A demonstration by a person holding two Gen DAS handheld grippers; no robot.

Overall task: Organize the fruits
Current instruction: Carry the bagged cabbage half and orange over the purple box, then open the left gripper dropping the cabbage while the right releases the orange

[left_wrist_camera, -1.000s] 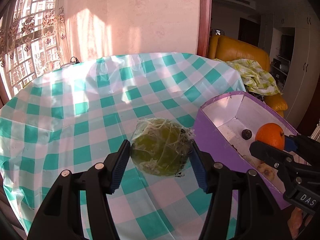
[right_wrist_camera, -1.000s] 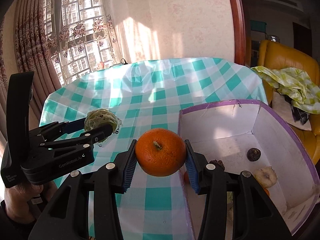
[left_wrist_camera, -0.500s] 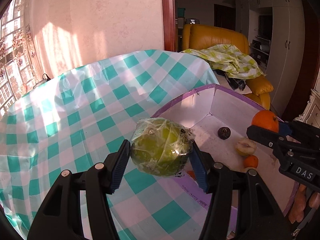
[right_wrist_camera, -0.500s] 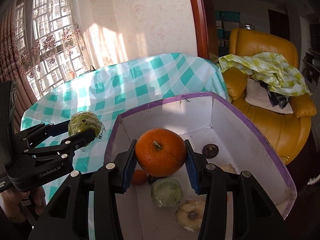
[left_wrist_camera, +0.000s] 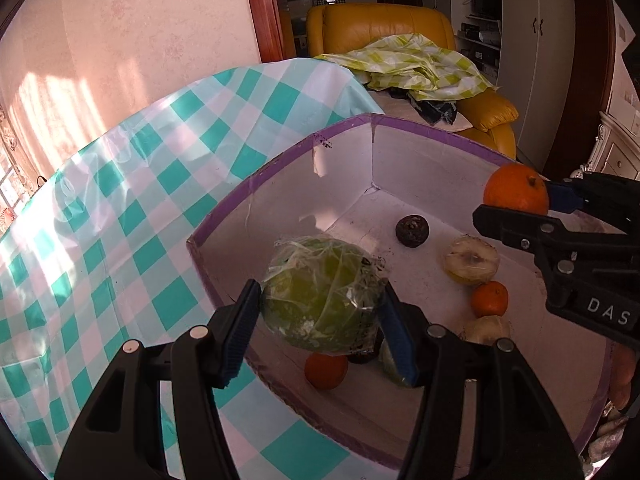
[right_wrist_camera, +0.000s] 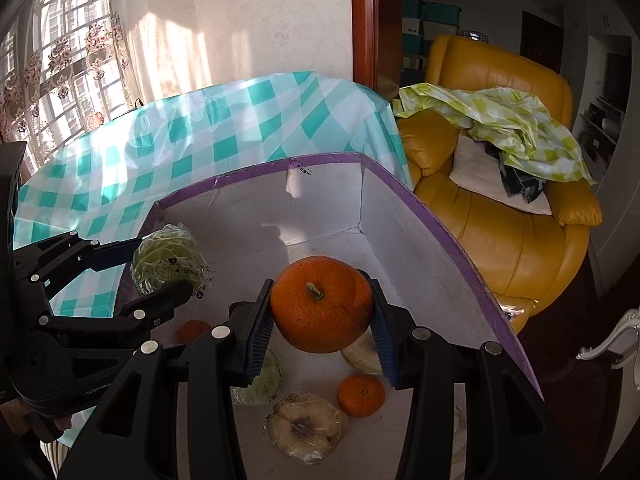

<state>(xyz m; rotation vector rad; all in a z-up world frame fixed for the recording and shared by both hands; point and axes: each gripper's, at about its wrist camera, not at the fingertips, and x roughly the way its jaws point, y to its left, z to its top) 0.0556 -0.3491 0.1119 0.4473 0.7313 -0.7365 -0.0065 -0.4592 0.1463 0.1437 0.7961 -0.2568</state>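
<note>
My left gripper is shut on a green fruit wrapped in plastic film and holds it above the near left part of a white box with purple rim. It also shows in the right wrist view. My right gripper is shut on a large orange and holds it above the box's middle; the orange also shows in the left wrist view. In the box lie a small tangerine, a dark round fruit and wrapped pale fruits.
The box stands on a table with a teal-and-white checked cloth. A yellow armchair with a green checked cloth over it stands behind the table's right edge. A pink wall and a curtained window are at the back.
Both grippers have moved right from over the tablecloth to above the open box, each still holding its fruit. More of the box's inside shows now.
</note>
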